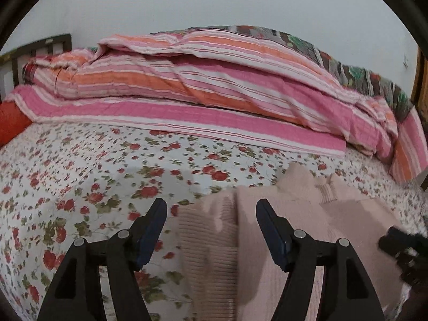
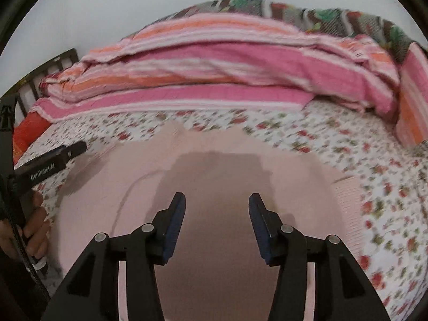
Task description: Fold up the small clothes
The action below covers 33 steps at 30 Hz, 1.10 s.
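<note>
A pale pink ribbed knit garment [image 2: 214,165] lay spread flat on the white bedsheet printed with red roses and green leaves [image 1: 80,165], toward the near edge of the bed. The left gripper [image 1: 211,208], of black plastic with dark blue pads, hung above the garment's left border with its fingers wide apart and nothing between them; one finger [image 1: 153,224] stood over the sheet, the other over the knit. In the right wrist view the right gripper [image 2: 216,200] hovered over the middle of the garment, its jaws moderately spread and empty, and cast a dark shadow on the fabric below. A hand [image 2: 32,230] grasping the handle of the left gripper showed at the left margin of that view, beside a black cable [image 2: 24,256]. A folded quilt striped in pink, orange and white [image 1: 187,85] lay along the far side of the bed against the pale wall [image 1: 214,0], with a darker patterned blanket [image 1: 355,67] behind it. A dark slatted headboard [image 1: 40,45] stood at far left, next to a red cushion [image 1: 12,123].
</note>
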Motion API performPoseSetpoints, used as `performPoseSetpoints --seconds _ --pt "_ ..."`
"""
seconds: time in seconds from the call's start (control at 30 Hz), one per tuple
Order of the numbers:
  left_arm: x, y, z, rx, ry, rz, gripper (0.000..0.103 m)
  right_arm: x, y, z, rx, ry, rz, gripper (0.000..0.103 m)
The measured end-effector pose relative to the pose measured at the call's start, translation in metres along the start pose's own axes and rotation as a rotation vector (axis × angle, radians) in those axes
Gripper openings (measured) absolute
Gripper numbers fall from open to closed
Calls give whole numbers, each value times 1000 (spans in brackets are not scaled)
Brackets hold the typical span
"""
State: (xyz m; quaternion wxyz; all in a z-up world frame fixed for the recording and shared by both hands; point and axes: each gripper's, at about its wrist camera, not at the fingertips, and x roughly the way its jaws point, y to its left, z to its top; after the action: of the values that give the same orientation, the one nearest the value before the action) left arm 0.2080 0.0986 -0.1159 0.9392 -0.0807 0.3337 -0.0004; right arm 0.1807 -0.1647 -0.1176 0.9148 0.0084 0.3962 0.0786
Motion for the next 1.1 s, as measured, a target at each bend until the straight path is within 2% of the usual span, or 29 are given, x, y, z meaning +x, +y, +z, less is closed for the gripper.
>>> performPoseSetpoints --seconds 0.1,0.2,0.37,0.5,0.83,1.1 --pt "-3 18 0 -43 -16 -11 67 13 18 -3 -28 22 -9 46" --pt "-3 30 1 -66 -26 -10 67 29 28 -3 -31 33 -72 45" --pt "0 48 5 -113 -28 -18 67 50 30 16 4 96 -110 45" --pt "8 55 6 -137 -22 -31 67 71 24 31 44 162 -154 39" --pt "21 52 8 -130 1 -57 67 94 19 48 60 195 -151 39" --pt "8 43 12 -120 -6 -86 67 69 24 33 30 195 -113 39"
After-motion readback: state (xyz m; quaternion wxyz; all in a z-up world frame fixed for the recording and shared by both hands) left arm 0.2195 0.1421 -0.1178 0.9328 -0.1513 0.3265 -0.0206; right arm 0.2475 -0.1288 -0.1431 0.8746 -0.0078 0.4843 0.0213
